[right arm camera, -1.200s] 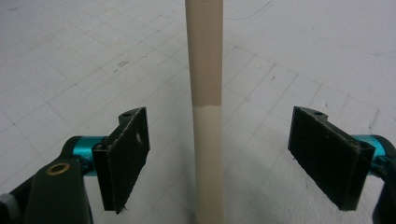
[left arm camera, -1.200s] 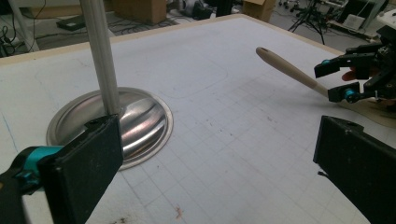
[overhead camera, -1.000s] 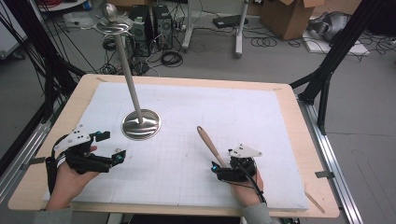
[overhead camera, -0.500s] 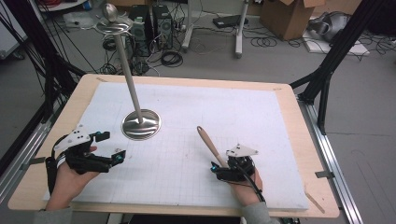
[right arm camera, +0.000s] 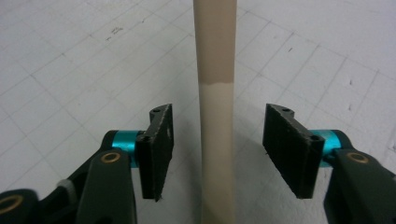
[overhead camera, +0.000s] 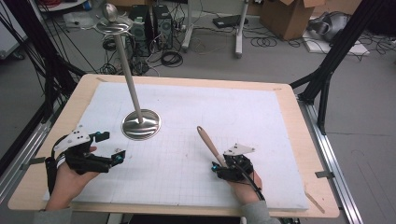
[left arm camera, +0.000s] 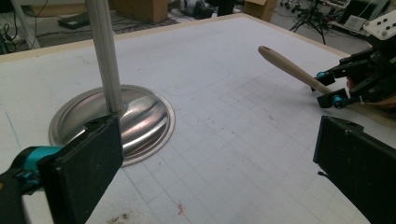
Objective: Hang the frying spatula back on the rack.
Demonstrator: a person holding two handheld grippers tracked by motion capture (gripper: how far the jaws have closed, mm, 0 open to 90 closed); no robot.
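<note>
**A:** A person's two hands rest at the near edge of a wooden table [overhead camera: 299,140] covered by a white gridded mat [overhead camera: 261,121]. What is the right gripper [overhead camera: 219,167] doing?

**B:** Its jaws have just been closing around a beige handle [right arm camera: 215,93], which lies between them on the mat. In the right gripper view a gap shows on each side of the handle, so the pads do not yet press on it. The handle points away from the hand toward the middle of the mat.

**A:** And the left gripper [overhead camera: 113,156]?

**B:** Released, jaws wide apart with nothing between them, low over the mat's near left part. Just beyond it stands a metal stand [overhead camera: 141,124]: a shiny round base on the mat, a thin pole rising to a small dish with a ball on top.

**A:** The room?

**B:** A grey floor strewn with black cables [overhead camera: 170,58], computer towers [overhead camera: 149,25] beyond the table, a cardboard box [overhead camera: 289,16] at the far right, and black frame struts [overhead camera: 336,51] on both sides.
</note>
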